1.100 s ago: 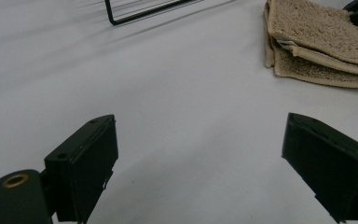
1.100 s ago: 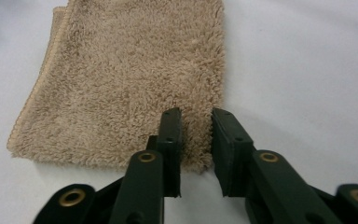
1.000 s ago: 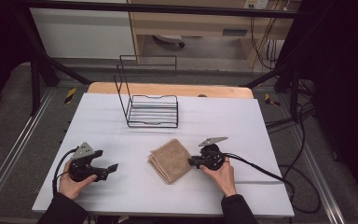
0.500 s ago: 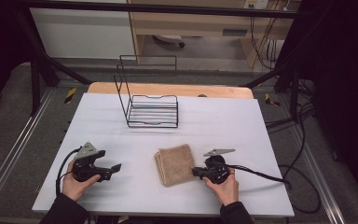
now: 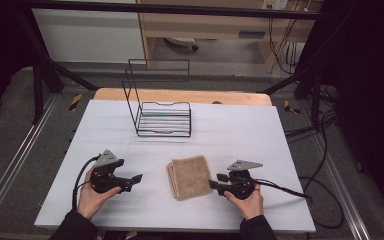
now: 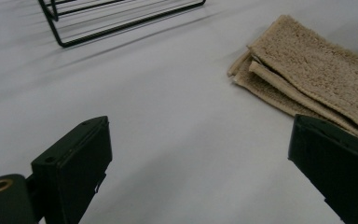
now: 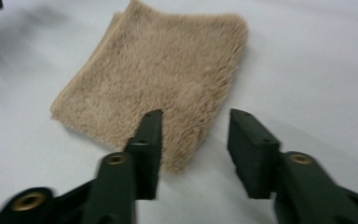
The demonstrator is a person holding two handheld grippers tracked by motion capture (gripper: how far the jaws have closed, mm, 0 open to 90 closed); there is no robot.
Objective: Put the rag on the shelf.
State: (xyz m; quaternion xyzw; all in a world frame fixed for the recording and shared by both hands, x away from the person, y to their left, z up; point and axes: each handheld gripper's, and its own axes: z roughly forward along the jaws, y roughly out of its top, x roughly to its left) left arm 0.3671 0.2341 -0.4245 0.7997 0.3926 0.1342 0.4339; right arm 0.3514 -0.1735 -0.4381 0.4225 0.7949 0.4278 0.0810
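Observation:
A folded tan towel (image 5: 190,177) lies flat on the white table (image 5: 240,135), near the front and between my two hands. My right gripper (image 5: 215,180) sits at the towel's right edge. In the right gripper view (image 7: 196,114) its jaws have just been opening, and they stand apart over the towel's (image 7: 158,79) near corner without pressing on it. My left gripper (image 5: 134,181) rests to the left of the towel, a short gap away. Its jaws (image 6: 198,123) are spread wide with bare table between them, and the towel (image 6: 307,79) lies ahead to the right.
A black wire rack (image 5: 162,120) with a tall back frame stands at the table's far middle and reaches into the left gripper view (image 6: 121,18). Cables trail from both grippers. Metal rails run along both sides of the table.
The right gripper pulled the towel slightly toward the table's front, then its jaws opened and let go of it. The left gripper shifted a little to the right.

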